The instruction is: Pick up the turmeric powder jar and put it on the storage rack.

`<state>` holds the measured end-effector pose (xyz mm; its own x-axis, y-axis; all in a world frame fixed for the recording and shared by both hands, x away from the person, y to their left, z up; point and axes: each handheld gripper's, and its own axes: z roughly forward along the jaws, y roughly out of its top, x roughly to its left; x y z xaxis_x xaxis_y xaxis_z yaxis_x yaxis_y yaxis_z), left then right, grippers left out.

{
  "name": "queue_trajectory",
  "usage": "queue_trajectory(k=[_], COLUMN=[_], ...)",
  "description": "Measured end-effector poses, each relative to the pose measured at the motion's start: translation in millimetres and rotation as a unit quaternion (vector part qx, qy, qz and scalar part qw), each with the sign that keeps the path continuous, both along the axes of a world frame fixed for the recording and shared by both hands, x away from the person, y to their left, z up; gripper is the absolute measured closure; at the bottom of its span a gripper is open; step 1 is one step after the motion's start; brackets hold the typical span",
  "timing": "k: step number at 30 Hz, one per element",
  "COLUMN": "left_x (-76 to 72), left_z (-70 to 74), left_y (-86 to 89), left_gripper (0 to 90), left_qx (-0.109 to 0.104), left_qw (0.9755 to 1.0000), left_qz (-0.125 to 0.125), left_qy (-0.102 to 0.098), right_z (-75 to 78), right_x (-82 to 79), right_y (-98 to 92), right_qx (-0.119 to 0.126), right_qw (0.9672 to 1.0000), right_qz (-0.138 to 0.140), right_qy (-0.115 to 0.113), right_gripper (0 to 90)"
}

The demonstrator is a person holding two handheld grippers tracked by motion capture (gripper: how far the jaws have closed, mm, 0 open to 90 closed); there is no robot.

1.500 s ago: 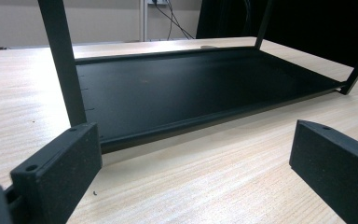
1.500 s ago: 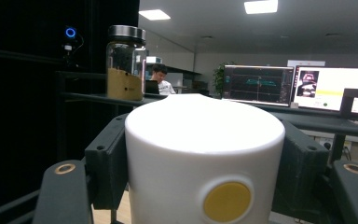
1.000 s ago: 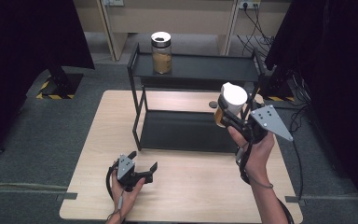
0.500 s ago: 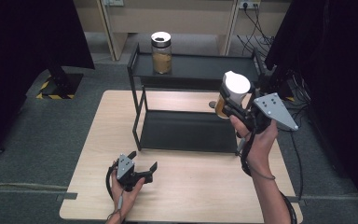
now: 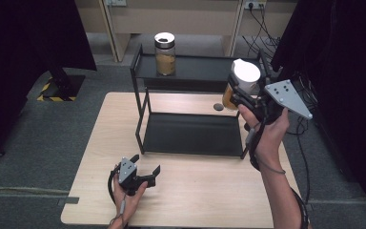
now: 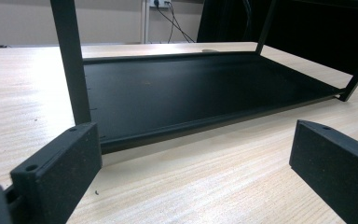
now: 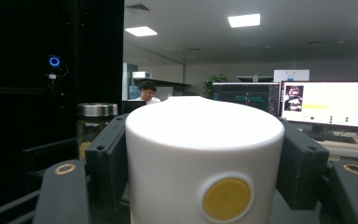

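My right gripper (image 5: 236, 93) is shut on a jar (image 5: 242, 81) with a white lid and amber contents. It holds the jar in the air at the right end of the black two-tier rack (image 5: 190, 136), about level with the top shelf (image 5: 205, 67). In the right gripper view the black pads (image 7: 106, 158) press on both sides of the white lid (image 7: 200, 140). A second jar (image 5: 165, 55) with a metal lid stands on the top shelf at the left. My left gripper (image 5: 146, 164) rests on the table in front of the rack, jaws open and nothing between them (image 6: 191, 177).
The rack's lower shelf (image 6: 205, 88) is bare. A small dark round disc (image 5: 218, 107) lies on the wooden table (image 5: 205, 191) behind the rack. Dark curtains hang left and right. Cables trail on the floor at the back right.
My right hand has lifted the white-lidded jar higher, up toward the top shelf's right end. The left gripper has stayed where it was.
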<state>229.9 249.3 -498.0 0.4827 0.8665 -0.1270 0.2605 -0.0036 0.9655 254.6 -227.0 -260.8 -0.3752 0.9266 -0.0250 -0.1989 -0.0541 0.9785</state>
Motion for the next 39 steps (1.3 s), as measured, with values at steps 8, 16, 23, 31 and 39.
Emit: queue_trajectory(k=[8, 16, 23, 31, 39], left_x=[0.0, 0.1, -0.1, -0.1, 0.6], left_z=[-0.3, -0.1, -0.5, -0.7, -0.7], left_y=[0.3, 0.0, 0.6, 1.0, 1.8], left_gripper=[1.2, 1.2, 1.0, 1.0, 1.1], left_qx=[-0.001, 0.000, -0.003, -0.005, -0.009], left_qw=[1.0000, 1.0000, 1.0000, 1.0000, 1.0000], left_qz=[0.000, -0.001, 0.001, 0.002, 0.002], left_qy=[0.000, 0.000, 0.000, 0.001, 0.003], right_z=[11.6, 17.8, 24.8, 44.8, 60.7], right_x=[5.7, 11.6, 18.7, 36.3, 59.5], right_y=[5.4, 8.2, 10.2, 15.8, 23.7], right_qx=[-0.001, 0.000, -0.002, -0.007, -0.013], right_qw=[1.0000, 0.9999, 0.9998, 0.9995, 0.9984], right_qz=[-0.006, -0.013, -0.017, -0.027, -0.048], right_qy=[0.000, 0.004, 0.008, 0.014, 0.029], right_gripper=[31.1, 31.1, 31.1, 31.1, 31.1])
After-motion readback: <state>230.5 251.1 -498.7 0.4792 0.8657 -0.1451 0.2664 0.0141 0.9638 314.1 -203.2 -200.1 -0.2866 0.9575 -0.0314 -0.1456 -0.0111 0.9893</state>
